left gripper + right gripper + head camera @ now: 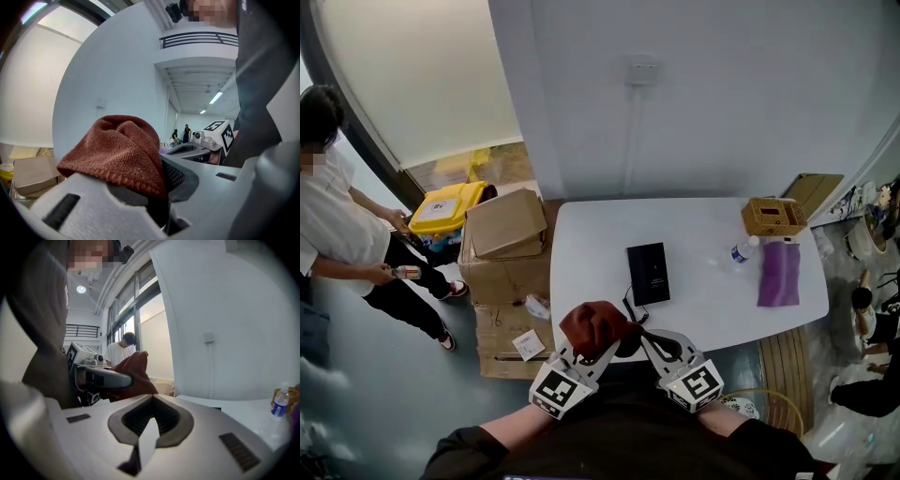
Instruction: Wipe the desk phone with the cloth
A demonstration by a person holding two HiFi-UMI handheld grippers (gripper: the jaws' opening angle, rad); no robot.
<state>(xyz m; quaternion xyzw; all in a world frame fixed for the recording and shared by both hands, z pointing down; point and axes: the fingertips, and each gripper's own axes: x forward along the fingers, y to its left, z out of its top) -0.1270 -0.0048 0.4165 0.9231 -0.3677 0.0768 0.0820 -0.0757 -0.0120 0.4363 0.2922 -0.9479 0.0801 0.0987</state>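
The black desk phone (648, 273) lies flat in the middle of the white table (591, 234), with a dark cord trailing off its near left corner. My left gripper (614, 343) is shut on a bunched rust-red cloth (594, 323), held above the table's near edge just short of the phone. In the left gripper view the cloth (117, 145) bulges over the jaws of the left gripper (159, 190). My right gripper (650, 339) hovers right beside it, shut and empty. In the right gripper view the right gripper (150, 420) has its jaws together, with the cloth (135, 373) to its left.
A water bottle (741, 251), a purple cloth (780, 272) and a woven box (773, 216) sit at the table's far right. Cardboard boxes (506, 225) and a yellow bin (445, 208) stand left of the table. A person (342, 230) stands at far left.
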